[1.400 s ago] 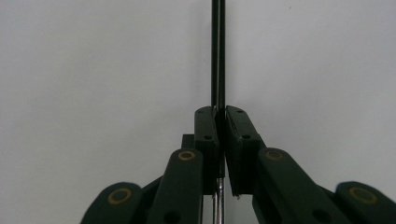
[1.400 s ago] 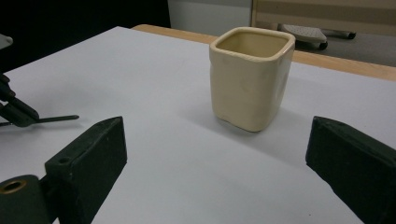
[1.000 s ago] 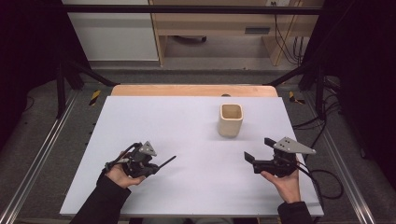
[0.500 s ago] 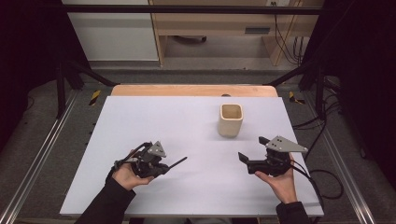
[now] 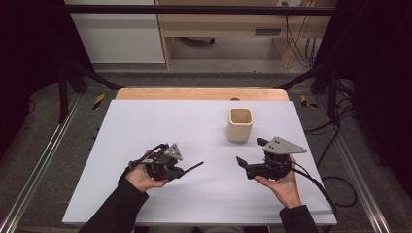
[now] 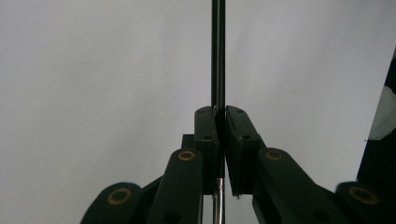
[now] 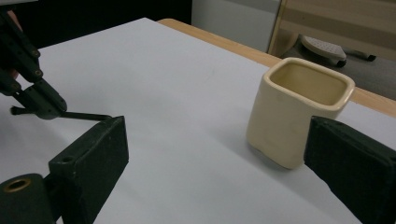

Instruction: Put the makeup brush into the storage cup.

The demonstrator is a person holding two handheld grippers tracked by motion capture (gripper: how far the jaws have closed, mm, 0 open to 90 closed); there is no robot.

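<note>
Your left gripper pinches the thin black rod near the table's front edge, tip free for inserting. Right gripper gapes wide, probably to brace the cream cup, mid-table toward the right edge.

Overhead looks forward and down; tool cameras sit close over the table.

No legible text, labels, brand marks, numbers or signs anywhere: cup, grippers, white table and the furniture behind it all read blank at this resolution.
</note>
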